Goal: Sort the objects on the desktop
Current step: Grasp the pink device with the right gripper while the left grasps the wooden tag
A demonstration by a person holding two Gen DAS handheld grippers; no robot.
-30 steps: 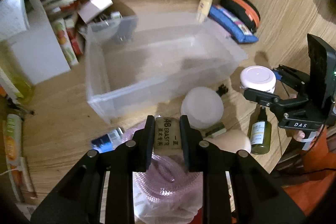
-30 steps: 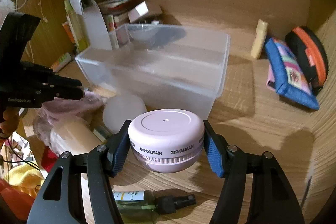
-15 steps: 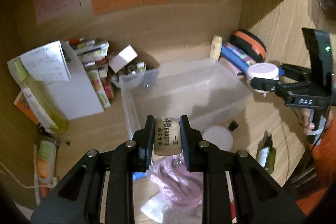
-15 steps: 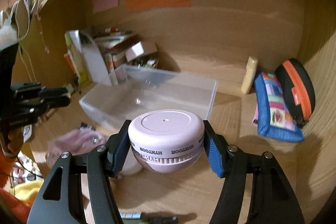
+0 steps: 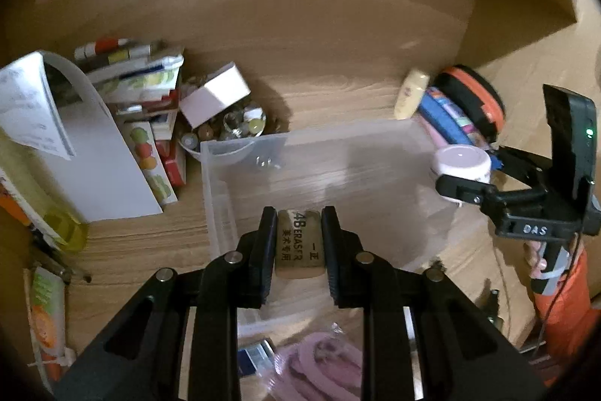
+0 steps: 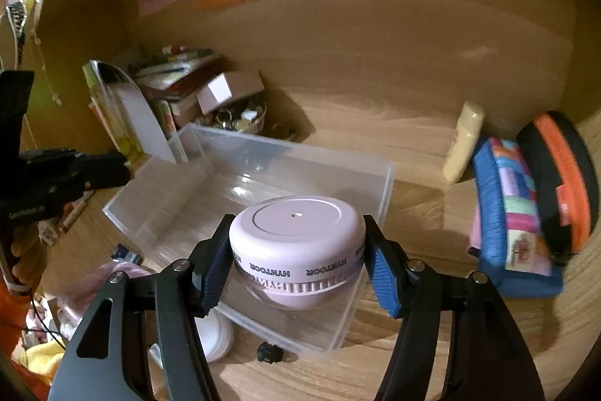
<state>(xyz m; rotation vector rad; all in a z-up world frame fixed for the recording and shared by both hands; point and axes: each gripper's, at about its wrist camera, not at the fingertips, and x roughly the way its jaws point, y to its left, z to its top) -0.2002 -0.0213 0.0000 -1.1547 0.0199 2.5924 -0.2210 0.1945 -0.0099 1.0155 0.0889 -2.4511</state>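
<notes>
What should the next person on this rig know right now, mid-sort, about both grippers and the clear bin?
Left gripper: shut on the eraser, held above the near part of the clear bin.
Right gripper: shut on the round pink jar, held over the bin's right end.
Bin: nothing visible in it yet.
Done: both items picked up and brought over the bin.
Left: probably release both into the bin, then fetch what lies in front of it, such as the pink bag and a small black clip. The pouches and the box clutter at the back-left are untouched.
</notes>
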